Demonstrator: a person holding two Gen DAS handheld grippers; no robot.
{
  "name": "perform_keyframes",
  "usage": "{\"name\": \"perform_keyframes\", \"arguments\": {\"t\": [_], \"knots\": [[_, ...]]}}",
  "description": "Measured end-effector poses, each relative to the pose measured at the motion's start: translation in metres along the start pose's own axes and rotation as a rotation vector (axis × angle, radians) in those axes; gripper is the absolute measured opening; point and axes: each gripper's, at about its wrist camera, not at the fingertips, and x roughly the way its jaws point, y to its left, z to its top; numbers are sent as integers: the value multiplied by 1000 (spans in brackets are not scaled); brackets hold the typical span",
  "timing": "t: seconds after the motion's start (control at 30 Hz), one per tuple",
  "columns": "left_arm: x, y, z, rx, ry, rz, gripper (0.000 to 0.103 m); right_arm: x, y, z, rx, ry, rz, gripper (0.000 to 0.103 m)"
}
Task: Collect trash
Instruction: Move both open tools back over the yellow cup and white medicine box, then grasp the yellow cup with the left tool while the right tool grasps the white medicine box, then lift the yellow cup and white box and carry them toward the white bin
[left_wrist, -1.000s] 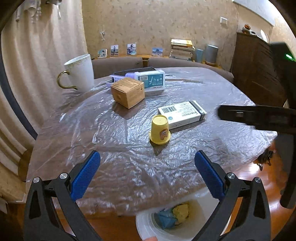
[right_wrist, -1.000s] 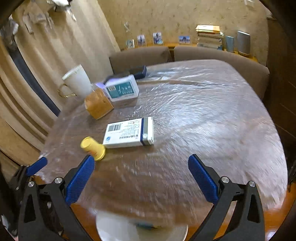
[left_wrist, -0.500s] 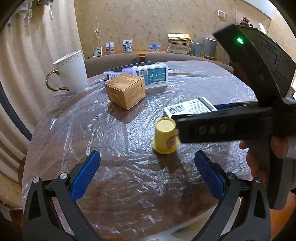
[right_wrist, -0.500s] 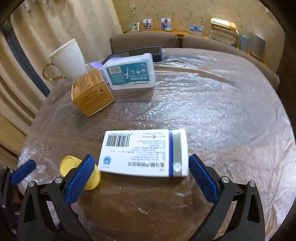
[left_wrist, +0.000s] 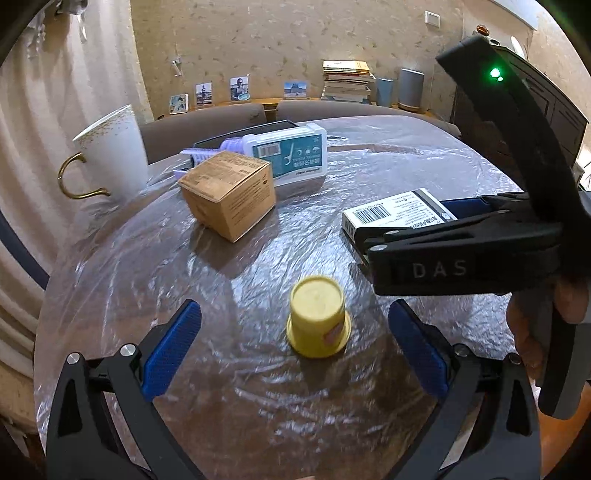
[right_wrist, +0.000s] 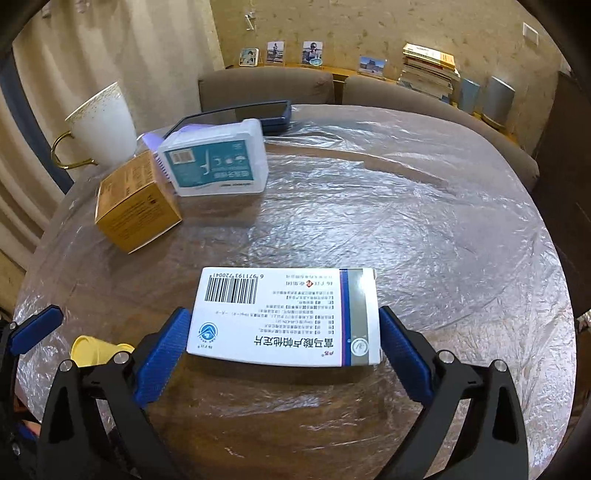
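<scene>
A small yellow cup (left_wrist: 317, 321) stands upside down on the plastic-covered table (left_wrist: 258, 398). My left gripper (left_wrist: 293, 314) is open, its blue pads level with the cup on either side and apart from it. A white medicine box (right_wrist: 284, 317) with a barcode lies flat further right. My right gripper (right_wrist: 282, 321) is open around it, one pad at each short end, close to or just touching the box. In the left wrist view the right gripper's black body covers part of the medicine box (left_wrist: 395, 214). The yellow cup (right_wrist: 92, 350) shows at the right wrist view's lower left.
At the back left stand a white mug (left_wrist: 114, 155) with a gold handle, a brown cardboard box (left_wrist: 229, 195) and a teal-and-white plastic case (left_wrist: 291, 158). A black flat device (right_wrist: 251, 112) lies behind them. Two chairs (right_wrist: 266, 88) stand at the far edge.
Both grippers moved forward over the table. The right one came down around the medicine box, the left one closed in on the yellow cup. The bin below the table edge left view.
</scene>
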Motion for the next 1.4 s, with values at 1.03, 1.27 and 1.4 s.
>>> {"name": "perform_keyframes", "arguments": {"t": [1.03, 1.27, 1.4], "knots": [[17, 11, 5, -4, 48, -90, 36, -11, -4, -12, -27, -9, -2, 96], [13, 15, 4, -31, 44, -92, 35, -19, -6, -18, -36, -24, 6, 96], [7, 17, 3, -43, 36, -90, 35, -24, -7, -24, -29, -26, 27, 96]]}}
